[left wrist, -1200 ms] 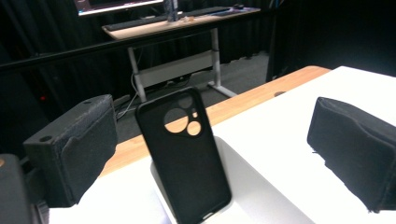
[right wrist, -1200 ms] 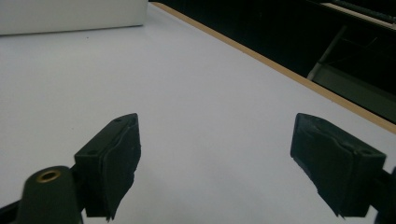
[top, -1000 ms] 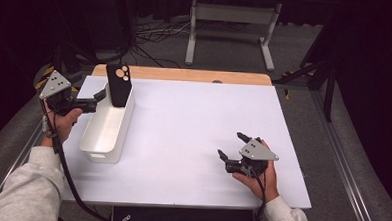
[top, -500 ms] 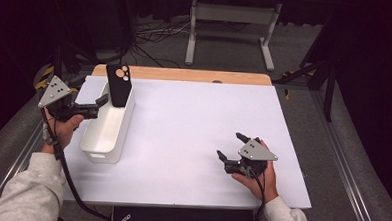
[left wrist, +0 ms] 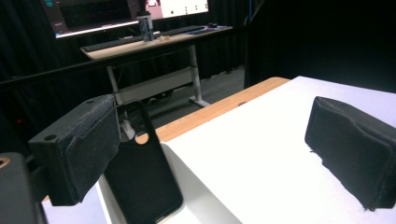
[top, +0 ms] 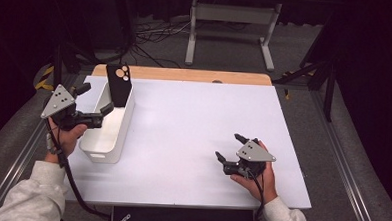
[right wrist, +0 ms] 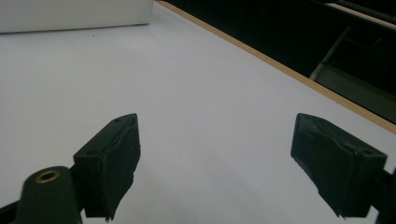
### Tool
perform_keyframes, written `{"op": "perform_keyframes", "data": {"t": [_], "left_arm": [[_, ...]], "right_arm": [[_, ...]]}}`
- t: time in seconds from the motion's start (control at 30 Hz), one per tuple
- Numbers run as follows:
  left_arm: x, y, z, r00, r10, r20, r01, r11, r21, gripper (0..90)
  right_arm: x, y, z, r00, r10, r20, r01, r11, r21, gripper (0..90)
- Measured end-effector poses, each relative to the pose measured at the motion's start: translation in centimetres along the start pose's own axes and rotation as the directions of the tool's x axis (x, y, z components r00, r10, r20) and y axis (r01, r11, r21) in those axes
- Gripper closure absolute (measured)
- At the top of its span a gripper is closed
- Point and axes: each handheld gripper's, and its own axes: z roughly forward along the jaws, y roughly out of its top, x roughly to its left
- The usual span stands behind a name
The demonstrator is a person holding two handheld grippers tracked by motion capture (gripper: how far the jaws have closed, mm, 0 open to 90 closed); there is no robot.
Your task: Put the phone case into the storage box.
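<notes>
A black phone case [top: 119, 84] stands upright, leaning at the far end of a white bin [top: 96, 153] on the left of the white table [top: 193, 120]. My left gripper [top: 95, 99] hovers over the bin's left rim, open, with one jaw outside the bin and one over its inside, short of the case. In the left gripper view the case [left wrist: 144, 182] stands just behind the left pad [left wrist: 79, 149], untouched, and the left gripper [left wrist: 215, 154] holds nothing. My right gripper [top: 229, 146] rests open at the table's near right, and the right gripper [right wrist: 224, 163] has bare table between its jaws.
The bin's white side [right wrist: 74, 14] lies far off in the right gripper view. A wooden strip [top: 185, 74] edges the table's far side. Beyond it stands a desk frame [top: 228, 22] on the dark floor, with cables. A desk with monitors [left wrist: 126, 14] lies behind the case.
My left gripper has drawn back from the phone case toward the person, staying open. The case, the bin and the right gripper have kept still.
</notes>
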Motion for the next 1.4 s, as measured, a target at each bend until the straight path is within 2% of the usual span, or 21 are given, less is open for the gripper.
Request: {"op": "perform_keyframes", "data": {"t": [0.2,0.43,0.6,0.73,0.8,1.07,1.3,1.4], "left_arm": [[-0.8,-0.1,-0.3,0.9996,0.005,0.028,-0.005,1.0,-0.005,3.9],[-1.6,-0.3,-0.3,0.9992,0.022,0.032,-0.021,0.9997,-0.013,4.2],[-2.4,-0.2,-0.4,0.9978,0.029,0.06,-0.028,0.9994,-0.022,4.2],[-3.0,-0.2,-0.5,0.9965,0.05,0.067,-0.049,0.9985,-0.023,4.3],[-3.4,-0.3,-0.6,0.9953,0.045,0.086,-0.043,0.9987,-0.027,4.3],[-4.3,-0.3,-0.5,0.9924,0.059,0.108,-0.056,0.9978,-0.035,4.3],[-5.2,-0.3,-0.6,0.9915,0.064,0.113,-0.059,0.9971,-0.048,3.9],[-5.5,-0.3,-0.5,0.9901,0.068,0.123,-0.064,0.9973,-0.037,2.2]], "right_arm": [[0.0,0.1,-0.1,1.0,0.001,-0.004,-0.001,1.0,-0.002,16.4],[0.0,0.2,-0.2,1.0,-0.001,-0.006,0.001,1.0,-0.002,16.3],[0.1,0.2,-0.2,1.0,0.001,-0.005,-0.001,1.0,0.0,16.3],[0.1,0.3,-0.2,0.9999,0.012,-0.011,-0.012,1.0,-0.005,16.1],[0.0,0.3,-0.3,0.9997,0.017,-0.015,-0.017,1.0,-0.011,14.8],[0.5,0.4,-0.1,0.9997,-0.012,-0.022,0.012,1.0,-0.008,11.1],[0.5,0.4,-0.2,0.9997,-0.01,-0.024,0.01,1.0,-0.023,9.2],[0.5,0.4,-0.2,0.9994,-0.011,-0.033,0.01,0.999,-0.032,7.8]]}}
